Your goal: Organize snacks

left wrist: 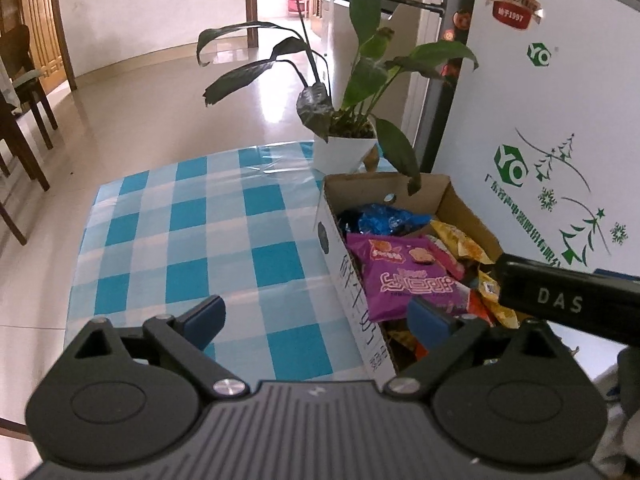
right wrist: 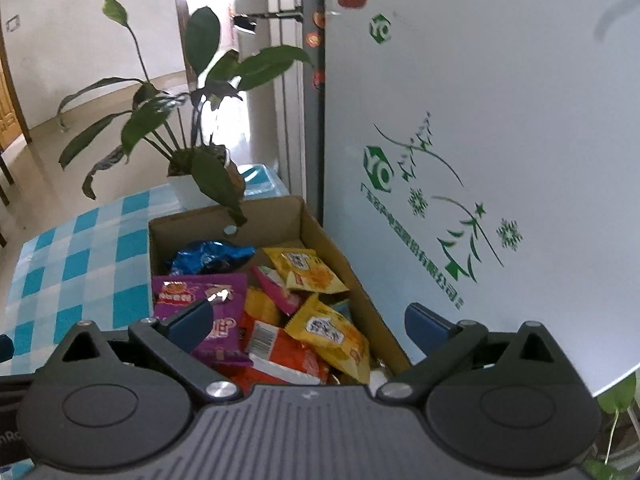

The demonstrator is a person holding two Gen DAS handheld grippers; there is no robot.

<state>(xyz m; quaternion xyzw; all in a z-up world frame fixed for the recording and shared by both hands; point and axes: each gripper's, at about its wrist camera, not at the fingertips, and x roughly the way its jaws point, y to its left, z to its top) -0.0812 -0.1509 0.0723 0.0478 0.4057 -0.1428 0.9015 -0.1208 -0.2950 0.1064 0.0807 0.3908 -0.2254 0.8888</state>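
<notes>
The right gripper stands with its jaws spread wide and nothing between them, tilted down over the near end of the cardboard box, with one blue pad in front of the purple snack packet and the other out past the box's right wall. The left gripper is equally wide and empty, straddling the box's left wall above the checked tablecloth. The snacks all lie inside the box: the purple packet at the left, a blue packet at the far end, yellow packets to the right, orange and red ones beneath. No packet shows on the cloth, so the work reads as either finishing or at the point of choosing a packet. A next pick would call for lowering one gripper onto a top-lying packet and closing across its crinkled edge, avoiding the potted plant behind.
</notes>
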